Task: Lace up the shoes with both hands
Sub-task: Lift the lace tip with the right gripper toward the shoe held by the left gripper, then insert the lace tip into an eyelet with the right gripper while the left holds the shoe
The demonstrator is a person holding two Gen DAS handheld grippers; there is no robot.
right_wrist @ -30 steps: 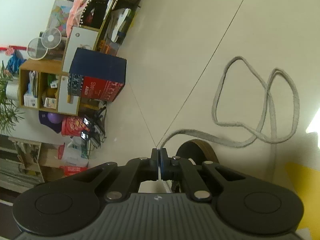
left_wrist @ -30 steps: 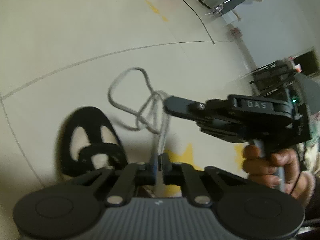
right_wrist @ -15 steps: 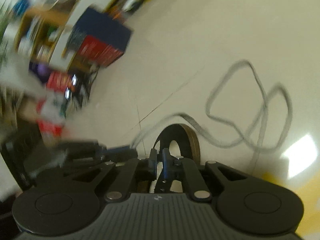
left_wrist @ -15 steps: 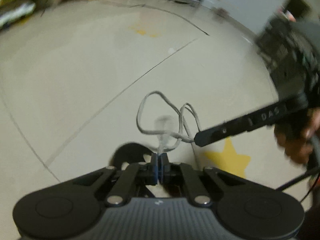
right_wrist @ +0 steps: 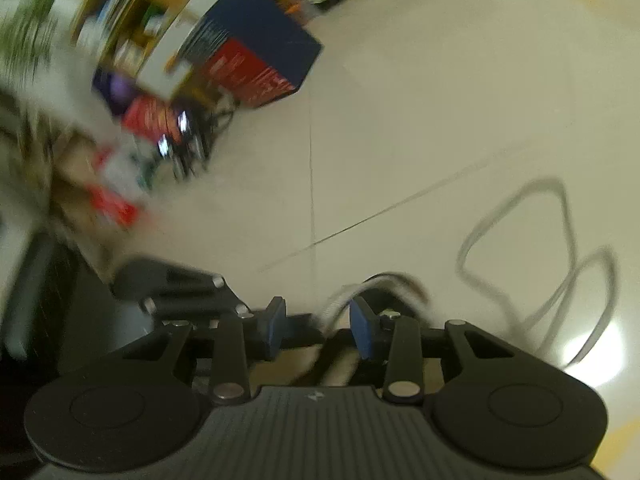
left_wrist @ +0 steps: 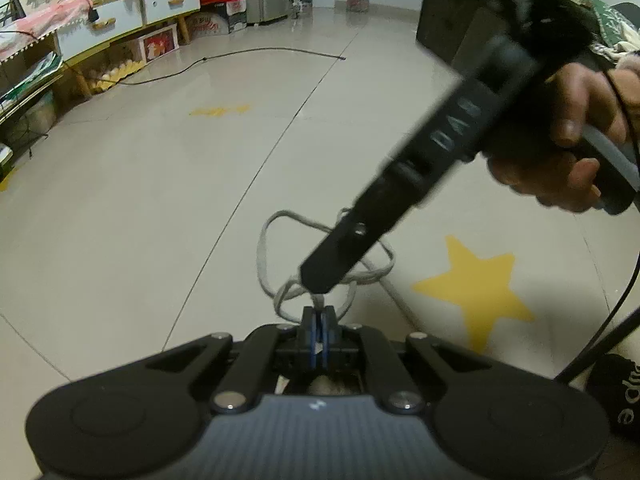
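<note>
Pale floor tiles (left_wrist: 160, 184) with dark joints fill the room, and low shelves stand at the far left. Just left of the yellow star (left_wrist: 476, 292) the grey shoelace (left_wrist: 264, 256) lies in loose loops; its free end runs straight toward the camera into the left gripper (left_wrist: 319, 320), whose fingers are clenched on it. From the upper right the right gripper (left_wrist: 316, 280), held by a hand (left_wrist: 568, 152), slants down onto the loops. In the right wrist view its blue pads (right_wrist: 275, 328) stand apart, released, with the lace passing between them. The shoe (right_wrist: 394, 284) is mostly hidden behind the fingers, so its direction cannot be told. Motion blur smears the boxes at left.
</note>
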